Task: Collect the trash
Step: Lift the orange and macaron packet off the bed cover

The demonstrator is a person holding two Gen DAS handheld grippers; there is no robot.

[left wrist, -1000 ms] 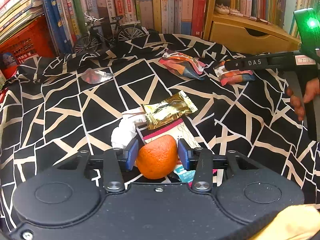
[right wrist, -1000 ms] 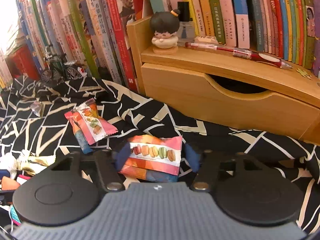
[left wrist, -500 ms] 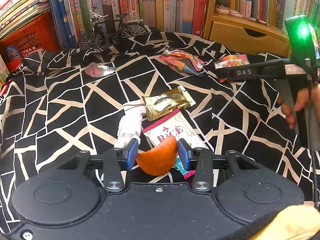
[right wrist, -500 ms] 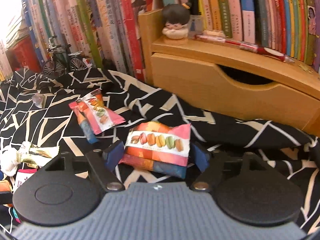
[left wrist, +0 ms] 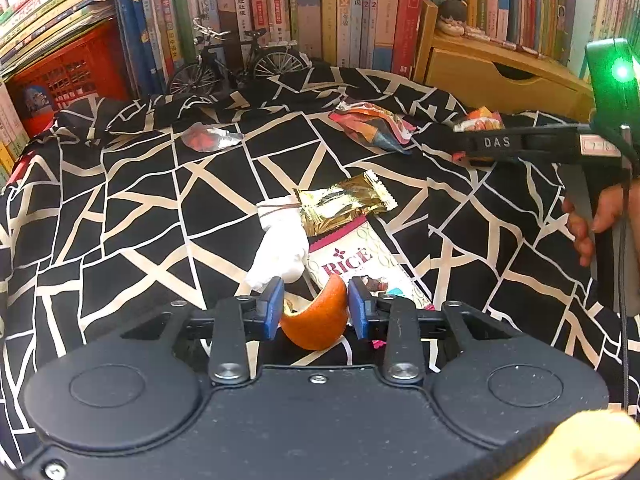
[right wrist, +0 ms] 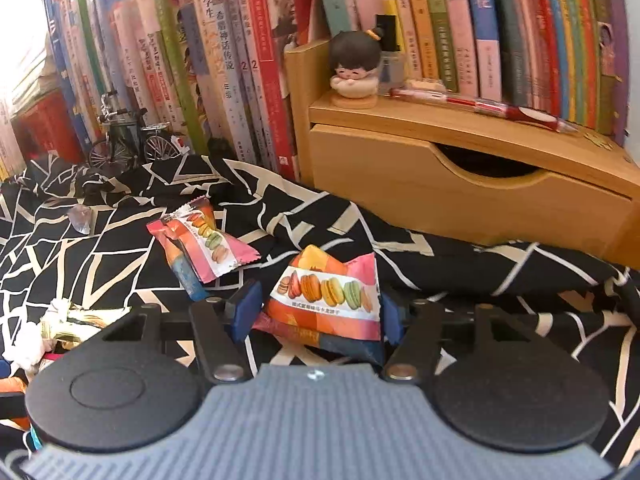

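In the left wrist view, the left gripper [left wrist: 315, 307] has its jaws closed on a curled orange peel [left wrist: 316, 320], lifted above the black-and-white patterned cloth [left wrist: 120, 208]. Just beyond lie a white tissue [left wrist: 280, 256], a gold wrapper [left wrist: 344, 206] and a rice snack packet [left wrist: 360, 264].

In the right wrist view, the right gripper [right wrist: 316, 308] clamps its jaws on a macaron wrapper [right wrist: 328, 300], raised off the cloth. A second macaron wrapper [right wrist: 200, 240] lies to its left, and a wooden drawer box [right wrist: 460, 176] stands behind.
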